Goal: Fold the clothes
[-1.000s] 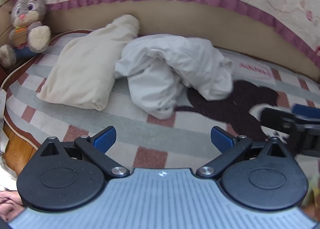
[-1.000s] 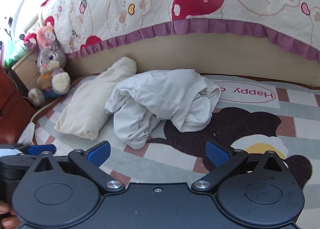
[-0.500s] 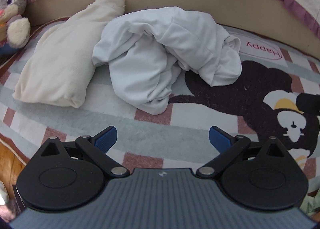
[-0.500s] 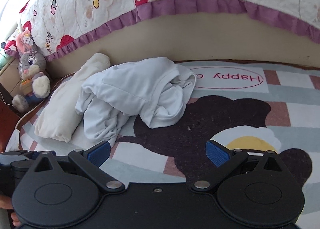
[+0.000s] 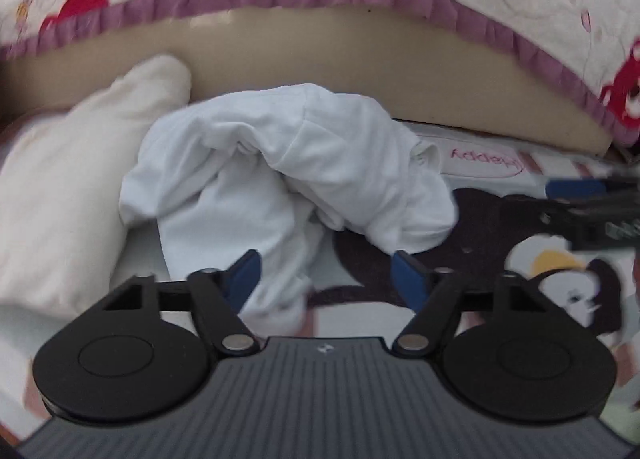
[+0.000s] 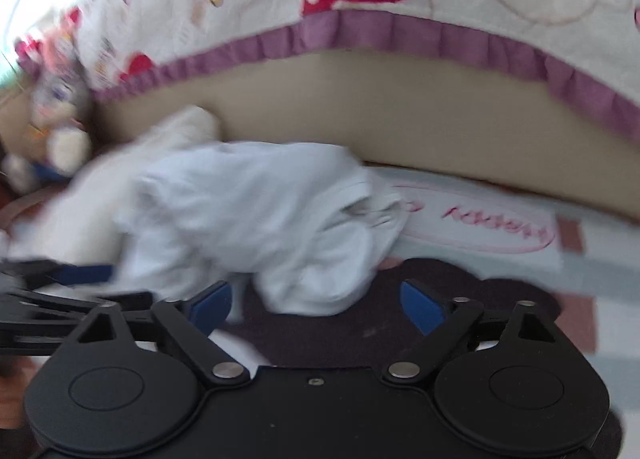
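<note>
Left wrist view: we see the white garment [image 5: 288,179] lying crumpled, not folded, on the patterned mat [image 5: 472,259], right beside the cream pillow [image 5: 60,211]; the left gripper [image 5: 324,277] is released, blue pads spread wide, nothing between them; the garment sits dead ahead and its lowest tail hangs down between the pads, near but, as far as we can tell, not gripped; the heap's long axis runs crosswise, left-low to right-high, roughly square to the gripper's line of sight; the right gripper's fingers [image 5: 592,211] show at the right edge, level with the heap's right lobe.

Right wrist view: heavily blurred; the right gripper [image 6: 316,307] is also released and empty; the garment [image 6: 256,227] lies ahead and left of centre, its rounded right lobe just beyond the gap; the left gripper [image 6: 80,291] pokes in from the left, touching or just short of the cloth, we can't tell which.

Judgement: left is nearer the tail, right nearer the right lobe; a two-ended pick-up to spread the heap looks plausible.
</note>
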`<action>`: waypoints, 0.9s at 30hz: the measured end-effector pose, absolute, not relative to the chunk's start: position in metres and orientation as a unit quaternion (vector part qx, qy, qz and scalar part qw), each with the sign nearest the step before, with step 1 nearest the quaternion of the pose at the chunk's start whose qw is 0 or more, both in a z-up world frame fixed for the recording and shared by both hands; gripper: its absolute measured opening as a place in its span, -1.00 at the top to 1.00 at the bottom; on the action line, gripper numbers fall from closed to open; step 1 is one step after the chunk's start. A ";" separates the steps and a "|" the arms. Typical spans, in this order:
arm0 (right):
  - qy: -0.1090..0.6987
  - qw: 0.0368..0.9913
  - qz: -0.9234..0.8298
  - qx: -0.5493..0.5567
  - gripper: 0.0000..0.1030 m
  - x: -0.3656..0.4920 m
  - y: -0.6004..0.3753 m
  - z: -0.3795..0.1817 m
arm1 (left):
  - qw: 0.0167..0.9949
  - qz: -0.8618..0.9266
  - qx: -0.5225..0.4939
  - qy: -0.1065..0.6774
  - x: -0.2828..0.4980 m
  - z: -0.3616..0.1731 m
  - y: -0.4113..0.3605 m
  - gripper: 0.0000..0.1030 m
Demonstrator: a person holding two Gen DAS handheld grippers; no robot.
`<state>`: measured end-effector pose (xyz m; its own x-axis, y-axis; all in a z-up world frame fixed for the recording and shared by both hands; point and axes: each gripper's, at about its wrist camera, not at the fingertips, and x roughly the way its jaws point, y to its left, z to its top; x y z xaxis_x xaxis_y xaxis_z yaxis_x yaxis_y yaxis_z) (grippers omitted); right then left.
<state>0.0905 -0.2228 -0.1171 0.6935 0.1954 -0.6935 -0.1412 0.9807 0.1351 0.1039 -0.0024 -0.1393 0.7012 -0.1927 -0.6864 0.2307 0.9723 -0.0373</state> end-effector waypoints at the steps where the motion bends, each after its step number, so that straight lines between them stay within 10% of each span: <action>1: 0.386 0.918 0.086 0.026 -0.32 0.096 -0.221 -0.125 | 0.923 -0.106 0.039 0.369 0.108 -0.146 -0.002 -0.16; 6: 0.402 0.906 0.102 0.085 -0.02 0.125 -0.227 -0.158 | 0.927 -0.057 0.047 0.369 0.128 -0.172 0.018 -0.17; 8: 0.414 0.899 0.086 0.109 -0.11 0.140 -0.229 -0.172 | 0.928 -0.050 0.042 0.366 0.134 -0.176 0.026 -0.23; 11: 0.430 0.888 0.027 0.161 -0.77 0.162 -0.240 -0.190 | 0.931 -0.052 0.063 0.356 0.139 -0.178 0.027 -0.46; 20: 0.423 0.838 0.056 0.340 -0.83 0.206 -0.251 -0.213 | 0.933 -0.029 -0.068 0.353 0.168 -0.187 0.063 -0.70; 27: 0.421 0.788 0.110 0.435 -0.12 0.236 -0.246 -0.219 | 0.907 -0.052 -0.193 0.370 0.201 -0.204 0.097 -0.64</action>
<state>0.2363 -0.2464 -0.2187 0.6206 0.5399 -0.5687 0.1935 0.5974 0.7782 0.2013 0.0975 -0.2039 0.7215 -0.2365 -0.6507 -0.0492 0.9199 -0.3889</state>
